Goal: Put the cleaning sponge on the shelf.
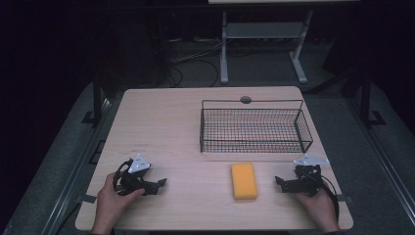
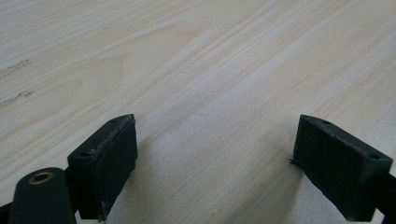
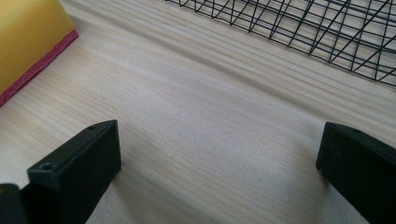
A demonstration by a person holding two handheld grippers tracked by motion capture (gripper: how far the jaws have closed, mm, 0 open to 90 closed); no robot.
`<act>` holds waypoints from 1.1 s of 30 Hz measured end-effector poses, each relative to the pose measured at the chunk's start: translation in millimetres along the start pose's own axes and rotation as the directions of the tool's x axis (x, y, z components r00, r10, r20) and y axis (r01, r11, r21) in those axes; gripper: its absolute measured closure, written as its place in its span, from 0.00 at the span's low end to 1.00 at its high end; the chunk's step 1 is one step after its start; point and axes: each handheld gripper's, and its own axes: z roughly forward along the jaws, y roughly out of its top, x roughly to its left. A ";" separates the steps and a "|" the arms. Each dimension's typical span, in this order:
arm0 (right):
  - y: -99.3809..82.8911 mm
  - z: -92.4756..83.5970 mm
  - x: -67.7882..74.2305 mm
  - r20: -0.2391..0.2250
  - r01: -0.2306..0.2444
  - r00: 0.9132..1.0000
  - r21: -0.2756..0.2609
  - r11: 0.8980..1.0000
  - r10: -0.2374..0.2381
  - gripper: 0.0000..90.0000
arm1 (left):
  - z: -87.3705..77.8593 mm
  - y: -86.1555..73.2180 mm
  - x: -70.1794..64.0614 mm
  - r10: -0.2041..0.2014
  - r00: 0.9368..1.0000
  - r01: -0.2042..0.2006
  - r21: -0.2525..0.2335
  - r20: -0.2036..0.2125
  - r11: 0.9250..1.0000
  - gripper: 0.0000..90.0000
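A yellow sponge with a red underside lies flat on the wooden table, near the front edge. Behind it stands a black wire basket with nothing in it. My left gripper rests low at the front left, held by a hand, its jaws open over bare wood. At the front right my right gripper points toward the sponge, open with nothing between its jaws. In the right gripper view the sponge shows at the upper left and the basket along the top.
A round grommet sits at the table's far edge. Beyond the table stand a white desk frame and cables on a dark floor. Bare wood lies between the two grippers and left of the basket.
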 end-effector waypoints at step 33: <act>41.4 -14.9 15.3 -0.198 0.067 0.978 0.011 0.998 -0.064 1.00 | -0.1 0.2 -0.9 -0.005 1.000 0.005 0.004 -0.010 1.000 0.14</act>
